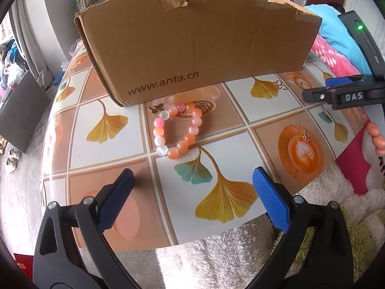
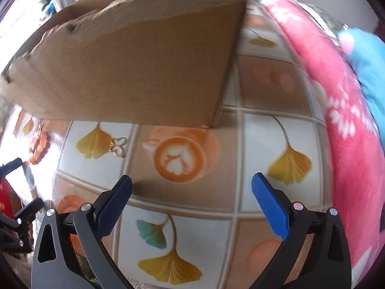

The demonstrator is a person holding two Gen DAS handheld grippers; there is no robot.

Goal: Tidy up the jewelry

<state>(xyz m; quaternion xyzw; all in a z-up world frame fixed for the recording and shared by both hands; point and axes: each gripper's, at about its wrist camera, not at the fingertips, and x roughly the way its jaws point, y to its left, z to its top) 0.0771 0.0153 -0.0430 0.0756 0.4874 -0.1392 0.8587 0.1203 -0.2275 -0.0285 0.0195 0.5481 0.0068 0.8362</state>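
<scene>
We see a plain brown cardboard box (image 1: 192,45) with dark lettering across the upper frame. Below it, our tablecloth (image 1: 240,125) shows white and tan squares with yellow and teal ginkgo leaves and orange latte cups. At centre, the bracelet (image 1: 176,130) has orange, pink and white beads.

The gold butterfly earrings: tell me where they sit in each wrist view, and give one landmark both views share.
Left wrist view: the gold butterfly earrings lie upper right on the table, just below the cardboard box's right end, beside a yellow leaf print.
Right wrist view: they lie left of centre, below the box's long side, between a yellow leaf and the latte cup print.
Shared landmark: the cardboard box.
</scene>
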